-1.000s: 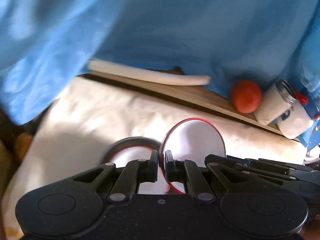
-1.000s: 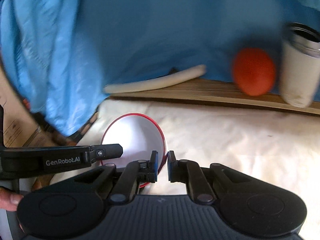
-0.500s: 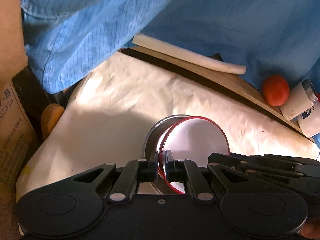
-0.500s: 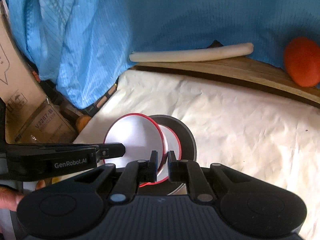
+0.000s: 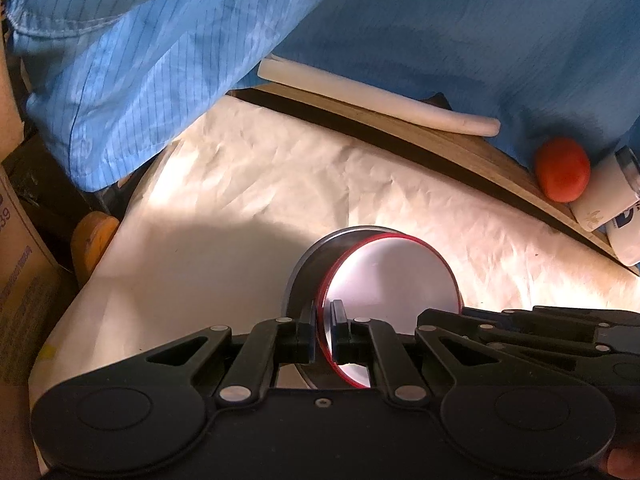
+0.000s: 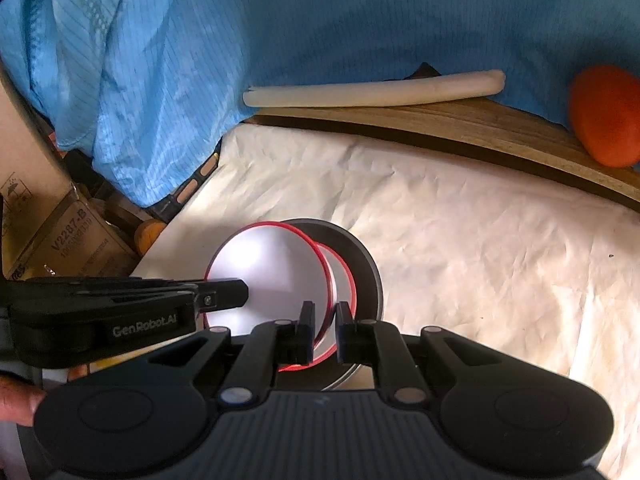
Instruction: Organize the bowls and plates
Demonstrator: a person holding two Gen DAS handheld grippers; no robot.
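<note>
- Left wrist view: cream crumpled cloth [image 5: 248, 216] is seen covering the work surface, bounded at the far side by a wooden board [image 5: 420, 132] on which a white roll [image 5: 372, 98], an orange ball [image 5: 563, 175] and a white container [image 5: 604, 196] are placed; blue fabric [image 5: 320, 20] fills the background.
- The left gripper [image 5: 324, 334] is closed on the rim of a red-rimmed white bowl [image 5: 390, 280], which is held tilted over a grey bowl [image 5: 310, 264] on the cloth; the bowl's lower edge is hidden behind the gripper body.
- Compared with a second ago, the grey bowl is now largely covered by the held bowl, and cardboard boxes [image 5: 20, 264] are seen at the left.
- Right wrist view: the right gripper [image 6: 324, 334] is pinched on the opposite rim of the same bowl [image 6: 268, 276], with the left gripper [image 6: 236, 294] reaching in from the left.
- A second red-rimmed bowl [image 6: 340, 276] is partly visible inside the grey bowl [image 6: 368, 264]; it is mostly hidden.
- Open cloth [image 6: 500, 260] is left to the right.
</note>
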